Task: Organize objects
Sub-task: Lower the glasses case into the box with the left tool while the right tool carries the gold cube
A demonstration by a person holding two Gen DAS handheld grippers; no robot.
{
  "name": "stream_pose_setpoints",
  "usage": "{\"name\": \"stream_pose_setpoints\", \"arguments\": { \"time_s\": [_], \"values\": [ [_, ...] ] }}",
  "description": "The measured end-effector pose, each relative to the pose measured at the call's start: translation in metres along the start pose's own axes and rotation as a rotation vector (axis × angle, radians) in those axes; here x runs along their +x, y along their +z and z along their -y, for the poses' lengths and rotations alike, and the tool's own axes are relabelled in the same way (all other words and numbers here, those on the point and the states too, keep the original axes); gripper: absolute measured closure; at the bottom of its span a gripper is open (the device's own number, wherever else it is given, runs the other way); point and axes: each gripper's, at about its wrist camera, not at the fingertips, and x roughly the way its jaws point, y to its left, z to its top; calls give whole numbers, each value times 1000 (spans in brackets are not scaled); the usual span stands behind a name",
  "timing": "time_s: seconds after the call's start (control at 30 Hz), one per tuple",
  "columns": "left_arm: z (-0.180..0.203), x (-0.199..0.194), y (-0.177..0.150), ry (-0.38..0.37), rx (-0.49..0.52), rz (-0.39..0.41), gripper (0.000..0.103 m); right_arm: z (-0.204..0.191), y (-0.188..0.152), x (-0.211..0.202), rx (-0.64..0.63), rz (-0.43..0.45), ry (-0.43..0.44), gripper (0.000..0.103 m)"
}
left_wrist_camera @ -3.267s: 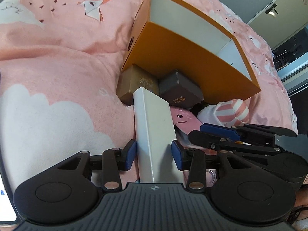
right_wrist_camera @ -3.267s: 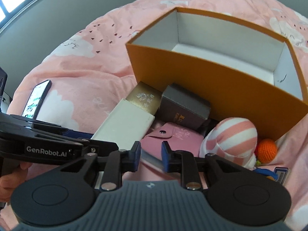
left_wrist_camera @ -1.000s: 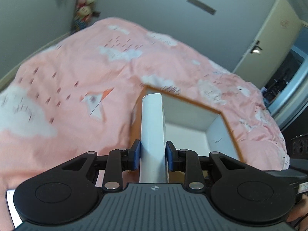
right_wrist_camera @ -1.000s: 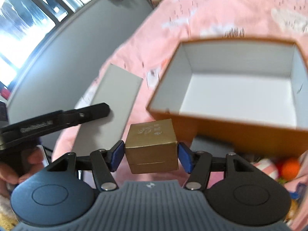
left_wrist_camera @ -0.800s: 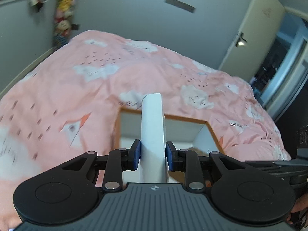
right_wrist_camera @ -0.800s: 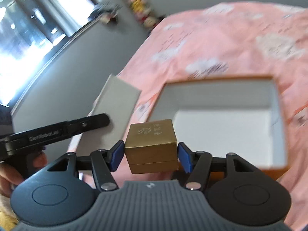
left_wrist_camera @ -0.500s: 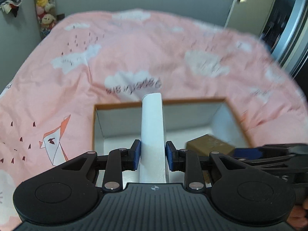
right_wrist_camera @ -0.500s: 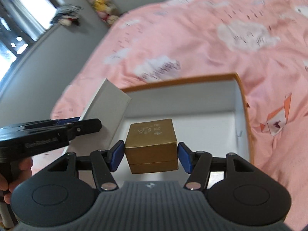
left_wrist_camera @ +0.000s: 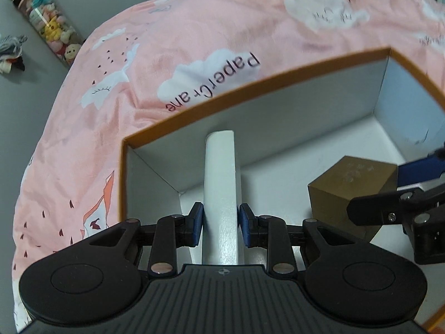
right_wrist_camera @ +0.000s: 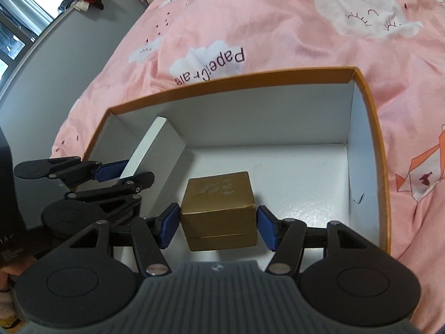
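An orange box (left_wrist_camera: pixel 250 89) with a white inside sits open on the pink bedspread; it also shows in the right wrist view (right_wrist_camera: pixel 372 128). My left gripper (left_wrist_camera: pixel 219 224) is shut on a flat white box (left_wrist_camera: pixel 219 178), held on edge inside the orange box near its left wall. The white box also shows in the right wrist view (right_wrist_camera: pixel 155 153). A gold cube box (right_wrist_camera: pixel 219 206) rests low in the orange box between the fingers of my right gripper (right_wrist_camera: pixel 218 225). Small gaps show on both sides of the cube, so the jaws stand open. The cube also appears in the left wrist view (left_wrist_camera: pixel 345 192).
The pink cloud-print bedspread (right_wrist_camera: pixel 278 27) surrounds the box. A tube of plush toys (left_wrist_camera: pixel 47 25) hangs on the grey wall at the left. A dark box (right_wrist_camera: pixel 8 208) stands at the left edge of the right wrist view.
Both grippers have come down into the orange box. The right gripper's jaws have opened away from the gold cube. The left gripper still grips the white box.
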Motion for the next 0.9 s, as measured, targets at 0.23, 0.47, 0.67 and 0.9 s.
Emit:
{"name": "stream_pose_setpoints", "arguments": {
  "time_s": [0.23, 0.47, 0.67, 0.9],
  "values": [
    [10, 16, -1, 27, 50, -73, 71, -1, 3, 11, -29, -23, -32, 41],
    [0, 15, 1, -69, 5, -98, 71, 0, 5, 14, -35, -35, -36, 41],
    [-13, 0, 4, -233, -46, -93, 79, -2, 6, 15, -42, -42, -28, 41],
    [-12, 6, 0, -292, -68, -102, 88, -2, 5, 16, -45, -51, -26, 41]
  ]
}}
